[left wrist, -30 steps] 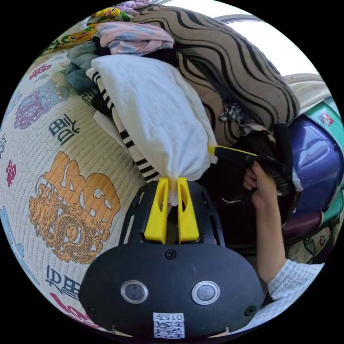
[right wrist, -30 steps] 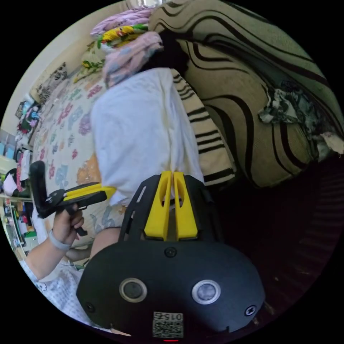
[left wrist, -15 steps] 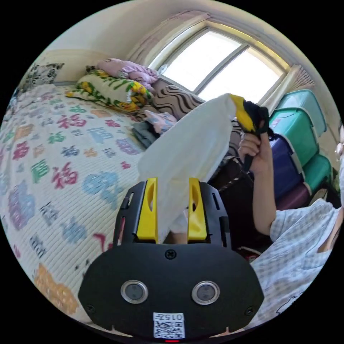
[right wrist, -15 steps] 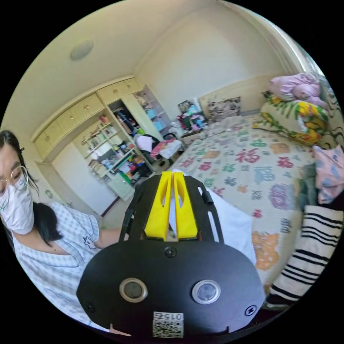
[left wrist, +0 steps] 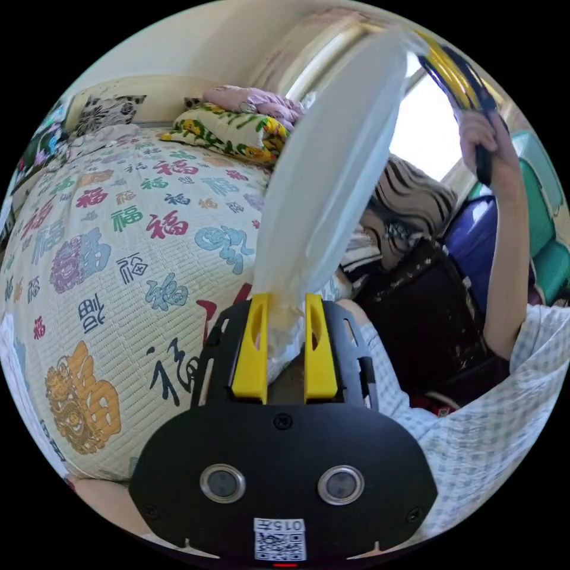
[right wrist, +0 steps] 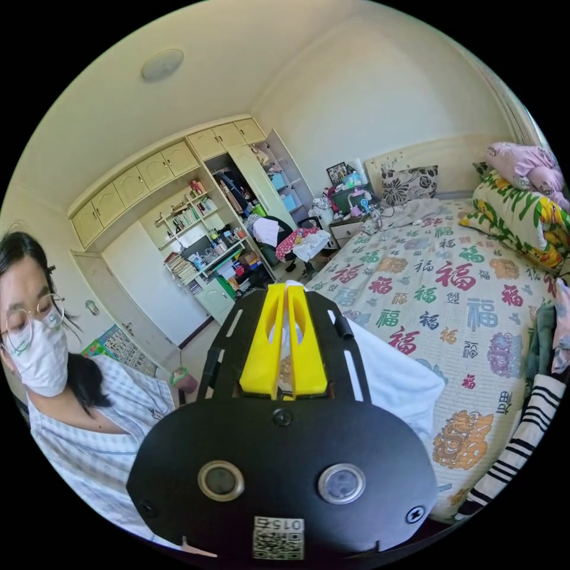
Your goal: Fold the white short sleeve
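The white short sleeve (left wrist: 332, 178) hangs stretched in the air between the two grippers. In the left gripper view its lower end bunches between the yellow jaws of my left gripper (left wrist: 286, 298), which stand apart, so the cloth is not pinched. Its upper end is held high at the top right by my right gripper (left wrist: 442, 59), gripped by a hand (left wrist: 484, 136). In the right gripper view my right gripper (right wrist: 286, 288) is shut on a fold of the white short sleeve (right wrist: 392, 380), which drapes down to the right behind the gripper body.
A bed with a printed quilt (left wrist: 119, 237) (right wrist: 451, 285) lies below. Folded bedding (left wrist: 237, 119), a wavy-striped blanket (left wrist: 409, 196) and stacked storage boxes (left wrist: 469, 231) sit by the window. A striped garment (right wrist: 522, 427) lies at the bed's edge. Shelves (right wrist: 202, 225) and the person (right wrist: 77, 380) are to the left.
The shirt has been lifted off the clothes pile into the air. The right gripper rose higher with its end. The left jaws went from shut to apart, then narrowed a little.
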A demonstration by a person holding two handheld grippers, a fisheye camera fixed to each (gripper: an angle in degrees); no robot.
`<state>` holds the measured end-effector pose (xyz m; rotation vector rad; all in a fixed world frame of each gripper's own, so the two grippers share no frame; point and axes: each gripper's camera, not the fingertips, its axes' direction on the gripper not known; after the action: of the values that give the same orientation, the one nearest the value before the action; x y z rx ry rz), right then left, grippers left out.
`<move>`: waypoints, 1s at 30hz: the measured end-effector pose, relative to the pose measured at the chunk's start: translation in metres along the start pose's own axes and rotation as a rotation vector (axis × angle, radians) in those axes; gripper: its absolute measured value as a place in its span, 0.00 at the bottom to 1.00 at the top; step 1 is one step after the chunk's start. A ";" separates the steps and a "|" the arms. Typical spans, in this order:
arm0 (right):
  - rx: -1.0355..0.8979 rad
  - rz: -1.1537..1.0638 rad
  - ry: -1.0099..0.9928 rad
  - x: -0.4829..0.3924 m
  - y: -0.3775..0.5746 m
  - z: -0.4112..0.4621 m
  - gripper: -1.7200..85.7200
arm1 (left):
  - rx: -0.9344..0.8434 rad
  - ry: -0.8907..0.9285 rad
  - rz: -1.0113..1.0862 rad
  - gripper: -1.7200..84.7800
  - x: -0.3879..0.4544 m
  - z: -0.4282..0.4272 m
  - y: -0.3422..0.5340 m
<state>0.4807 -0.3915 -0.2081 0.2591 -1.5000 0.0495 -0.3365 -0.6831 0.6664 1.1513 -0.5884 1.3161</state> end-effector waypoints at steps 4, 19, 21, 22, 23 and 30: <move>0.037 -0.031 -0.015 -0.029 -0.002 -0.034 0.02 | 0.148 0.072 -0.071 0.18 -0.017 -0.046 -0.017; 0.125 -0.067 0.021 -0.083 -0.002 -0.118 0.02 | 0.150 -0.165 0.060 0.01 0.045 -0.116 -0.078; 0.149 -0.048 0.037 -0.081 0.001 -0.133 0.02 | 0.265 -0.247 0.108 0.01 0.066 -0.163 -0.089; 0.174 -0.032 0.046 -0.079 0.002 -0.144 0.02 | 0.328 -0.293 0.142 0.01 0.079 -0.196 -0.098; 0.188 -0.024 0.048 -0.078 0.003 -0.149 0.02 | 0.368 -0.310 0.158 0.01 0.086 -0.214 -0.103; 0.285 -0.092 0.048 -0.093 -0.013 -0.178 0.02 | 0.619 -0.476 0.429 0.01 0.185 -0.364 -0.161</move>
<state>0.6499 -0.3567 -0.3105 0.5519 -1.4295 0.1954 -0.2379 -0.2565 0.6407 1.9585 -0.8339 1.6596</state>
